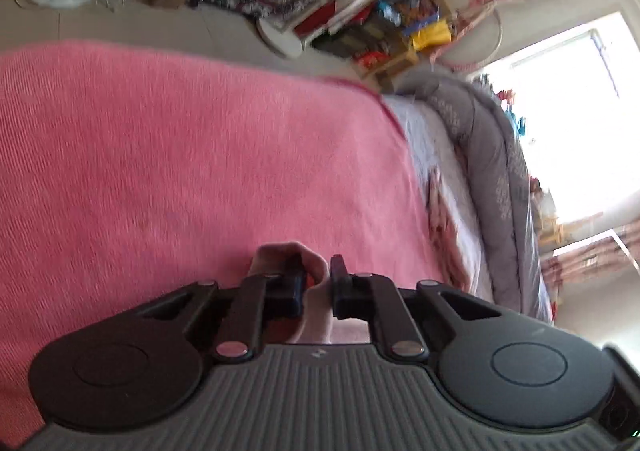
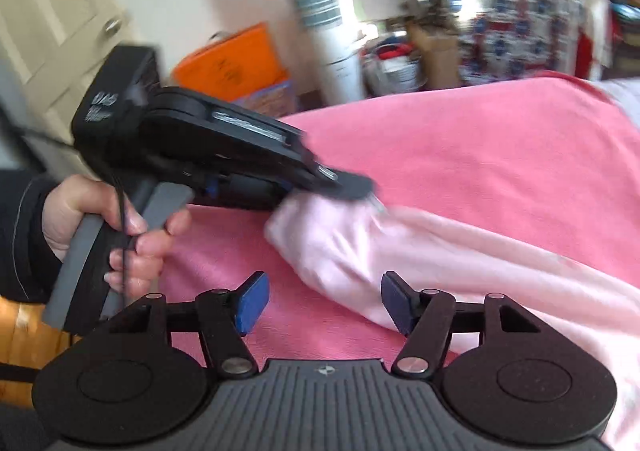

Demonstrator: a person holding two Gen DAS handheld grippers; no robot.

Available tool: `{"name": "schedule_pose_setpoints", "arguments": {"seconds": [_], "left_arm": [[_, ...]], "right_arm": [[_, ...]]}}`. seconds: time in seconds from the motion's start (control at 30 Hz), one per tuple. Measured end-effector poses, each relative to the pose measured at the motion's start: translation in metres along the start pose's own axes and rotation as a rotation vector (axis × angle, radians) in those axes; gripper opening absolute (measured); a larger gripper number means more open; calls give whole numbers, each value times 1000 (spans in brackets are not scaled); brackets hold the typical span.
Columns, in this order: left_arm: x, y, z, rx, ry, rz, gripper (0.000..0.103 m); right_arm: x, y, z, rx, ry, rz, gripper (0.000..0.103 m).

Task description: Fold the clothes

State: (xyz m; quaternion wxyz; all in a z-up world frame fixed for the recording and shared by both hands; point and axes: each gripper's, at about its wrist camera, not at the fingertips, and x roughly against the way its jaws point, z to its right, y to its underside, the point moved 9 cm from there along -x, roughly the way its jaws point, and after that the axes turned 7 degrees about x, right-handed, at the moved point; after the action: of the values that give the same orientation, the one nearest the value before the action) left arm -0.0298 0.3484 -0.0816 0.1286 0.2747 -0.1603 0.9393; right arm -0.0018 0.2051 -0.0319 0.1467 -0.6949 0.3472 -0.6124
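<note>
Item: pale pink garment [image 2: 460, 251], laid on a pink blanket [image 2: 480, 139] over the bed, running from centre to the near right in the right wrist view. Left gripper [image 1: 318, 283]: clenched on a bunched end of the garment, cloth seen between its jaws. Right gripper [image 2: 324, 299]: released, jaws apart, nothing pinched, the garment's edge just beside its right pad. Step judged: securing a second hold. Recommended: a single layer at the edge be taken, and the cloth kept taut before folding.
</note>
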Motion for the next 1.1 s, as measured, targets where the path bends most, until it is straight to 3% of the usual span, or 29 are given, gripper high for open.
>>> {"name": "schedule_pose_setpoints", "arguments": {"seconds": [0.2,0.3,0.43,0.5,0.57,0.6,0.67,0.73,0.8,0.87,0.93,1.0,1.03,1.07,1.1], "left_arm": [[-2,-65,12,-29,37,169,8],[-16,-77,17,-38,53,86,8],[-12,-58,28,-202,9,-11,10],[-3,-44,33,-288,-14,-49,26],[3,-31,47,-405,-27,-67,57],[3,-26,57,-491,-55,-48,62],[-1,-23,65,-627,-207,62,71],[-10,-27,62,-716,-359,145,72],[-31,-22,48,-760,-396,82,72],[-51,-15,32,-820,-433,29,79],[-55,-10,31,-912,-429,41,81],[-54,-11,41,-921,-443,39,79],[-47,-11,47,-891,-397,37,73],[-41,-11,54,-859,-348,33,74],[-36,-9,59,-801,-249,-2,76]], "right_arm": [[31,7,43,-42,167,14,63],[41,13,66,-75,247,9,63],[52,24,84,-118,281,9,63],[50,28,86,-103,285,-5,63],[52,36,85,-95,281,-16,63],[50,38,84,-97,276,-19,62],[46,37,86,-105,270,-22,62],[44,37,84,-109,266,-24,62],[42,38,83,-115,261,-27,62],[41,39,83,-124,260,-34,62],[42,40,84,-130,261,-37,62],[42,40,85,-133,262,-38,62],[42,40,85,-134,262,-38,63],[42,41,86,-136,262,-39,63],[42,42,87,-139,261,-41,63]]}}
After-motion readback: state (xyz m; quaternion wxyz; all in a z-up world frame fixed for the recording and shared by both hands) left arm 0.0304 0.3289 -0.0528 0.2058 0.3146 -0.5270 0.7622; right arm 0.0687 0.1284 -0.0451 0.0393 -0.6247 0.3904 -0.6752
